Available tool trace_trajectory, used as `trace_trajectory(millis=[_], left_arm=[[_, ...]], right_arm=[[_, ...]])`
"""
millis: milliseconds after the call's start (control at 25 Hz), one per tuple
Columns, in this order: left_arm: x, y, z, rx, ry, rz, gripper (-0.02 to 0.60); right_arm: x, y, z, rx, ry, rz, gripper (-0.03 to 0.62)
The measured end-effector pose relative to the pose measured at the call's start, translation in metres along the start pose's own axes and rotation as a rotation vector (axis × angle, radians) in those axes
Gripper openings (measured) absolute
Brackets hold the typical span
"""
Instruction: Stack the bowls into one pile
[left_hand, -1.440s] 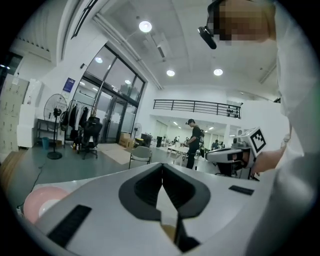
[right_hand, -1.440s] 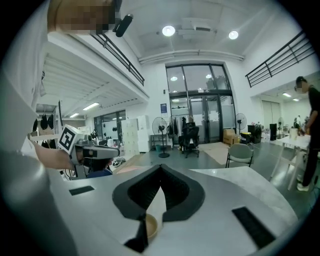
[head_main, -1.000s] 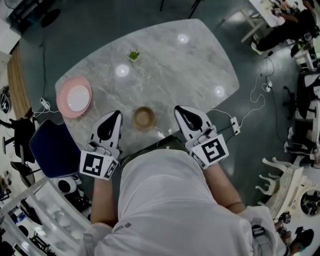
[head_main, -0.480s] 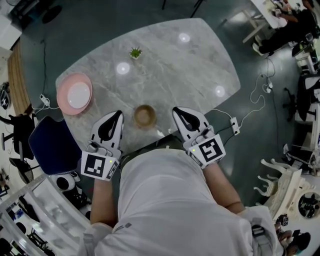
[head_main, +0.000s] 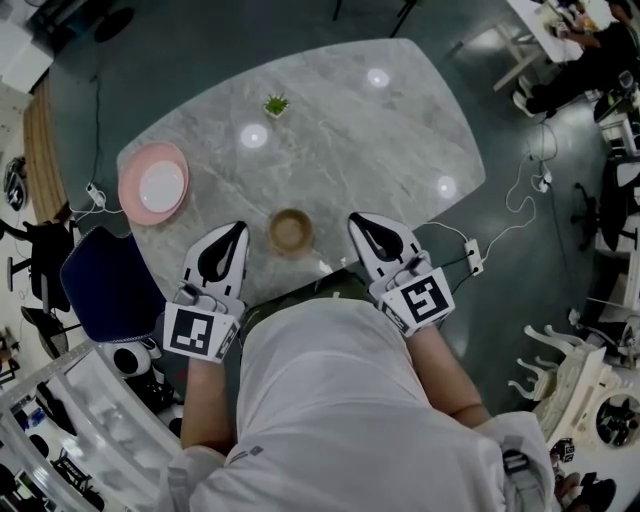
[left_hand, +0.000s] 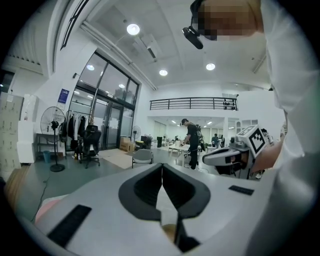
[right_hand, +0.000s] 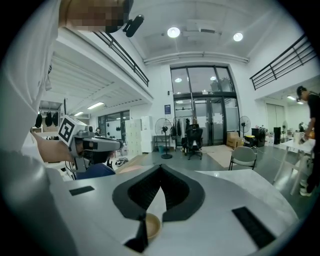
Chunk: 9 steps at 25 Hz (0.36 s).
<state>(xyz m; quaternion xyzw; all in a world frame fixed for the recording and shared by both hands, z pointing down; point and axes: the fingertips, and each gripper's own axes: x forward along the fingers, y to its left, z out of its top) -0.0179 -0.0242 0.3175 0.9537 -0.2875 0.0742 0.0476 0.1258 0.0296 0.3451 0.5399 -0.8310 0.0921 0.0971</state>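
A small tan bowl (head_main: 290, 231) sits near the front edge of the grey marble table (head_main: 340, 140), between my two grippers. A pink bowl (head_main: 153, 183) with a white bowl (head_main: 162, 187) nested in it stands at the table's left edge. My left gripper (head_main: 236, 229) is to the left of the tan bowl, shut and holding nothing. To the right of that bowl is my right gripper (head_main: 357, 220), also shut and holding nothing. A sliver of the tan bowl (right_hand: 152, 226) shows below the jaws in the right gripper view.
A small green plant (head_main: 275, 104) stands at the far middle of the table. A blue chair (head_main: 108, 290) is at the left beside the table, a power strip and cable (head_main: 470, 255) lie on the floor at the right. My body fills the lower view.
Nothing on the table has moved. Both grippers hold their places; only the head view has shifted slightly.
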Motion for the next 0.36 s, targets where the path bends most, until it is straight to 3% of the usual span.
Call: trace_trajectory(millis=[360], left_arm=[[0.008, -0.0046, -0.0035, 0.004, 0.033, 0.007, 0.002]], right_arm=[[-0.0083, -0.0069, -0.0061, 0.017, -0.005, -0.004, 0.009]])
